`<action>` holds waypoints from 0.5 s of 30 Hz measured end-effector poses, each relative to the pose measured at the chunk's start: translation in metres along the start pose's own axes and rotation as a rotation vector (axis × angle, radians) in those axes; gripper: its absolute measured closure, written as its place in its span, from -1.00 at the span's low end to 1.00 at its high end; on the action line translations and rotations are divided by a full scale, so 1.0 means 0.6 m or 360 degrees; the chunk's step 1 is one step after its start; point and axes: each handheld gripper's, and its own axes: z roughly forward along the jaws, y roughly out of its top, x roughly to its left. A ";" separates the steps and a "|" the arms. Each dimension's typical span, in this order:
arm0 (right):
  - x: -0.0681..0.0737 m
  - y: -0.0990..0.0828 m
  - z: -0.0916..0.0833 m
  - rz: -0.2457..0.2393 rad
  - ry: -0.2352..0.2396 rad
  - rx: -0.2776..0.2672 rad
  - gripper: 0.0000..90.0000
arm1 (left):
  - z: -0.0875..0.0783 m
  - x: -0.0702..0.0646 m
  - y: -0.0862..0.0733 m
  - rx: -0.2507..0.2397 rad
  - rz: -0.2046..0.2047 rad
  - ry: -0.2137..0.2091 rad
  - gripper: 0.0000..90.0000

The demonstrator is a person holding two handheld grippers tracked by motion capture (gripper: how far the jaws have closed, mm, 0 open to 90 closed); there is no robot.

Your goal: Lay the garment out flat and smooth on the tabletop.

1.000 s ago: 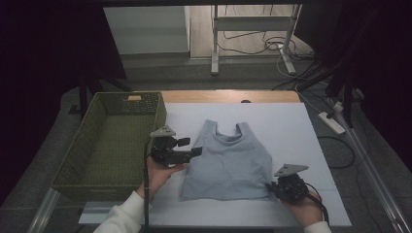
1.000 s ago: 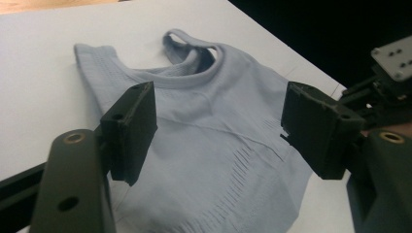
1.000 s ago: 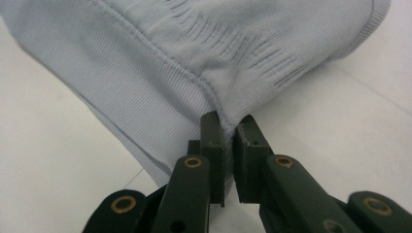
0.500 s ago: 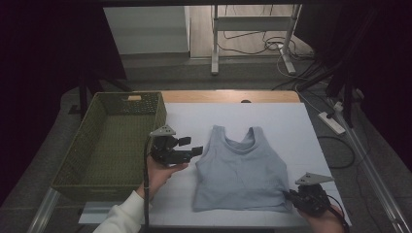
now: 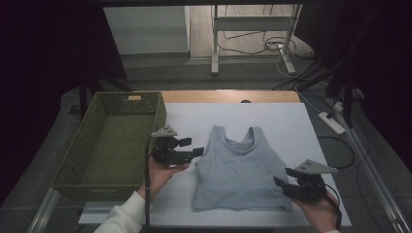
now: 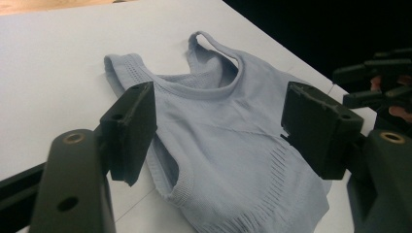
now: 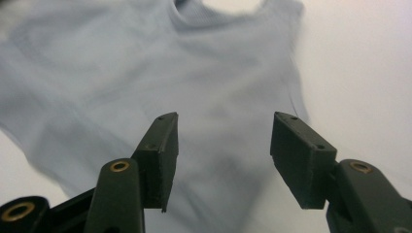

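With the top [image 5: 240, 170] laid flat and both the left gripper [image 5: 198, 152] and the right gripper [image 5: 281, 186], jaws just opened, released and empty, grasp the hem corners evenly before folding.

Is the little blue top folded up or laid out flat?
Laid out flat: the light blue knitted tank top lies spread on the white table, both straps and hem showing.
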 end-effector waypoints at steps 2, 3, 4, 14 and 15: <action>0.007 0.016 0.021 -0.0019 0.0028 -0.0020 -0.02 | 0.001 0.000 0.000 0.0000 0.0000 -0.0001 -0.35; 0.009 0.023 0.032 -0.0037 0.0030 -0.0017 -0.02 | 0.001 -0.001 0.000 0.0001 0.0002 -0.0001 -0.35; 0.011 0.029 0.040 -0.0041 0.0035 -0.0021 -0.02 | 0.001 -0.001 0.000 0.0002 0.0002 0.0000 -0.35; -0.001 0.102 0.130 -0.0093 0.0022 -0.0037 -0.01 | -0.004 0.002 -0.002 -0.0005 -0.0004 0.0007 -0.35; -0.004 0.108 0.138 -0.0094 0.0020 -0.0040 -0.01 | -0.003 0.002 -0.002 -0.0005 -0.0003 0.0007 -0.35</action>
